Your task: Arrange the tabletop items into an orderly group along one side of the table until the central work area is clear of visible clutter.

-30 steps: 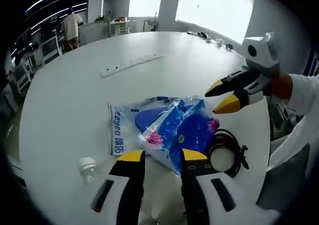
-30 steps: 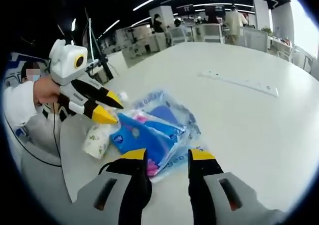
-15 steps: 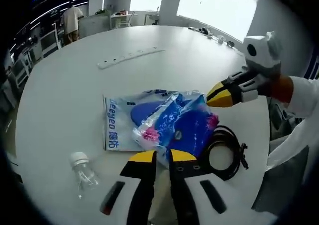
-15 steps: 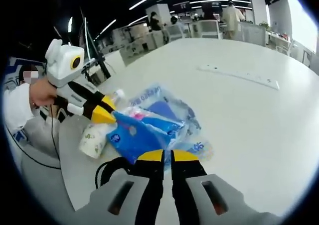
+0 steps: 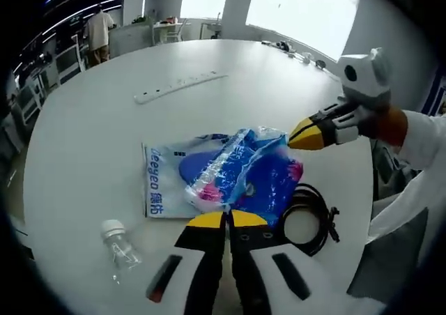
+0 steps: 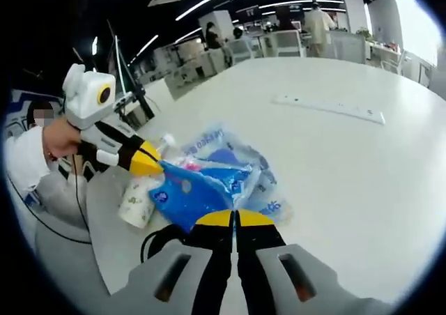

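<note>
**Both grippers pinching the blue packet from opposite ends**

In the left gripper view, the left gripper (image 5: 227, 219) is rising from the bottom centre, its yellow-tipped jaws squeezed together on the near edge of the blue packet (image 5: 245, 178), which is sitting mid-frame. Under that packet a clear bag (image 5: 171, 179) is lying flat on the white table (image 5: 90, 134), showing blue lettering that seems to read "Deeyeo", followed by characters too small to make out. The right gripper (image 5: 301, 134) is reaching in from the right of the frame, jaws closed on the packet's far corner. A small clear bottle (image 5: 120, 247) is lying at lower left, a coiled black cable (image 5: 310, 217) is resting just right of the packet, and a white power strip (image 5: 178, 88) is lying at upper centre.

In the right gripper view, the right gripper (image 6: 235, 219) is pressing its jaws shut on the blue packet (image 6: 189, 189) at lower centre. The left gripper (image 6: 150, 163), coming in from the left, is clamping the opposite end. A printed paper roll (image 6: 136, 200) is lying at left of the packet, touching it; its print is unreadable.
</note>
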`<state>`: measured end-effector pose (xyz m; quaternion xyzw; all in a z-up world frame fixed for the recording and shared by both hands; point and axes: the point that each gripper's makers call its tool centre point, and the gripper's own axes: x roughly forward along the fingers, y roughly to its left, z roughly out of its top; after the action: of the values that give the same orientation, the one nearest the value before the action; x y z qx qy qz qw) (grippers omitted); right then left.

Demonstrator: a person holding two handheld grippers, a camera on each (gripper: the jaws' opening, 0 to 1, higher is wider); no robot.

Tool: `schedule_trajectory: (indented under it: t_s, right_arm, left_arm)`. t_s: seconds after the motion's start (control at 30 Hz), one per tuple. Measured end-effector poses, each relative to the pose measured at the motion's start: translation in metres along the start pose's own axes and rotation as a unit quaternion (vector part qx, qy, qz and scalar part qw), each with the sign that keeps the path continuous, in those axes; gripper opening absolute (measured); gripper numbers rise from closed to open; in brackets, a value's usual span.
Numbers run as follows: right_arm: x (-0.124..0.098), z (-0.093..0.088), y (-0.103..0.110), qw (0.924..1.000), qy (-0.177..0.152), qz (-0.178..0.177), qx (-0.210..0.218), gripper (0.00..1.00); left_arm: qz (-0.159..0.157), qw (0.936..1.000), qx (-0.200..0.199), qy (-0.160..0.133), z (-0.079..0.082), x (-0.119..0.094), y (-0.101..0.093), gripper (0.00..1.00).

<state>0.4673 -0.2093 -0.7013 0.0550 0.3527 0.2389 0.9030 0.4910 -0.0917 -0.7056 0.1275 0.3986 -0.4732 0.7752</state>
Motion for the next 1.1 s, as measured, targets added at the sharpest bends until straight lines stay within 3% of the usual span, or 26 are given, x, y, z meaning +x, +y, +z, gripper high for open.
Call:
schedule_trajectory:
  t_s: [0.67,1.1]
  right_arm:
    - [-0.067,0.035,-0.043,0.9974,-0.061,-0.038,0.012,0.0]
    - [-0.115,0.049,-0.093,0.9924,-0.089,-0.086,0.008,0.0]
  left_arm:
    - [-0.024,0.9969,0.054,-0.053,0.084,-0.001,-0.036,0.0]
    - [-0.058,0.9909,0.091,-0.081,0.145,0.029,-0.073,0.0]
